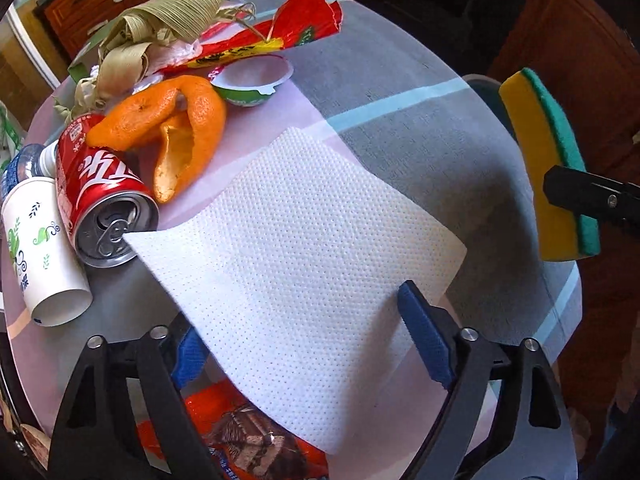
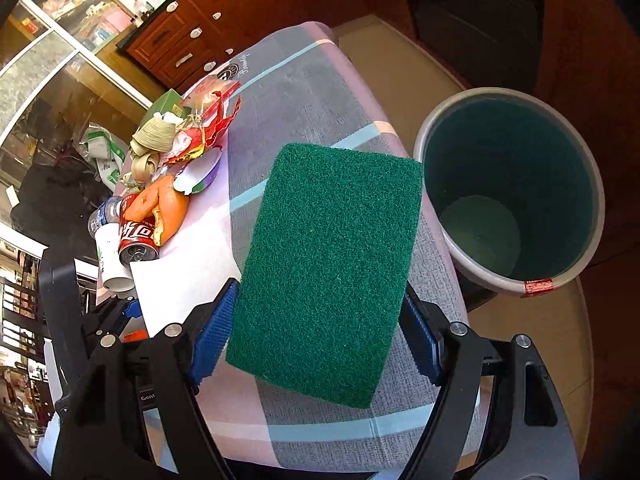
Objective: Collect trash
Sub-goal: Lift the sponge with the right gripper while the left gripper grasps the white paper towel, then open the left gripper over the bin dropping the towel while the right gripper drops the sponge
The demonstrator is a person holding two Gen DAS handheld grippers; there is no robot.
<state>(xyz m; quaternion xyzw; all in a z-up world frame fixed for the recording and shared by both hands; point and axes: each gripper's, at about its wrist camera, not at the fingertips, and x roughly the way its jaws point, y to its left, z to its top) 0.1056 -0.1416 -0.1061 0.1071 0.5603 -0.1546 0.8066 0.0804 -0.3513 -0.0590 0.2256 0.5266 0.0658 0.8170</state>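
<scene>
Litter on a checked tablecloth (image 2: pixel 320 80); bin (image 2: pixel 508 196) beside its edge.
Left gripper (image 1: pixel 308 344) spread over a paper towel (image 1: pixel 296 240); right gripper (image 2: pixel 320 340) pinches a sponge (image 2: pixel 332 264); red can (image 1: pixel 100 188), lettering unreadable.

snack wrapper (image 1: pixel 248 436) half under paper towel (image 1: pixel 296 248)

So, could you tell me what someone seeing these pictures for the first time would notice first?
Most striking is the green-and-yellow sponge, clamped in the right gripper above the checked tablecloth. Next comes the white paper towel, lying between the open jaws of the left gripper. A heap of rubbish, with orange peel and a red can, sits at the table's left, and an empty bin stands beyond its right edge.
</scene>
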